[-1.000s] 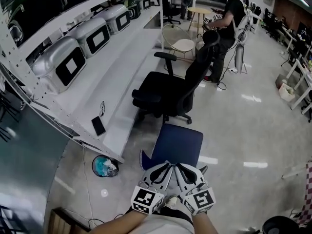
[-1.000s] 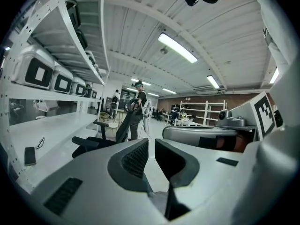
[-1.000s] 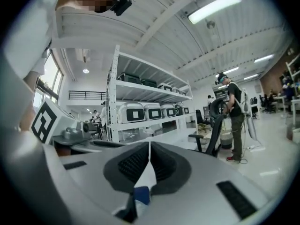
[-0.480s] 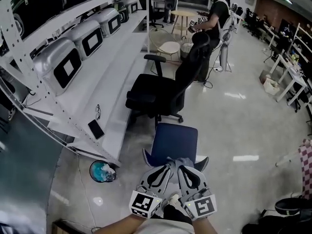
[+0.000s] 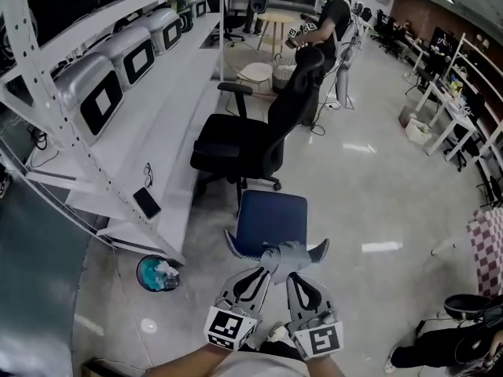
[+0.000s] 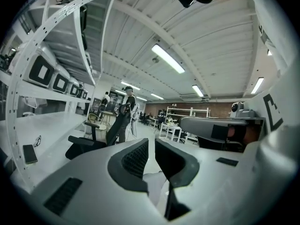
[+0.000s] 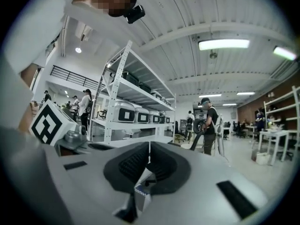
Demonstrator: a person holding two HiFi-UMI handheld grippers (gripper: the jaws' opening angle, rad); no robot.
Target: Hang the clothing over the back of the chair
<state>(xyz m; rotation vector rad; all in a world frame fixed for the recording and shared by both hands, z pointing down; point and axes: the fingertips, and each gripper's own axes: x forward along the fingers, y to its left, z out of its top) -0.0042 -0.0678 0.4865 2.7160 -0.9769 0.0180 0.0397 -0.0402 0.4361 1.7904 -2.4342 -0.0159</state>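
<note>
A blue garment point(image 5: 271, 220) with a grey collar hangs below both grippers, its patterned sleeves spread to either side. My left gripper point(image 5: 263, 267) and right gripper point(image 5: 292, 270) are side by side at the bottom of the head view, each shut on the grey collar edge. In the left gripper view pale cloth point(image 6: 155, 181) sits low between the nearly closed jaws of the left gripper point(image 6: 151, 149). In the right gripper view a fold of cloth point(image 7: 142, 187) is pinched by the right gripper point(image 7: 149, 156). The black office chair point(image 5: 240, 144) stands ahead, its tall back point(image 5: 295, 93) toward the aisle.
A white shelving rack point(image 5: 118, 132) with grey machines runs along the left, with a phone point(image 5: 147, 203) on its lower shelf. A bin point(image 5: 157, 273) stands on the floor at its foot. A person point(image 5: 326, 22) stands beyond the chair near a white wire chair point(image 5: 255, 69).
Both grippers have carried the garment forward toward the black chair, which now sits lower and further left in the head view. The grip on the garment is unchanged.
</note>
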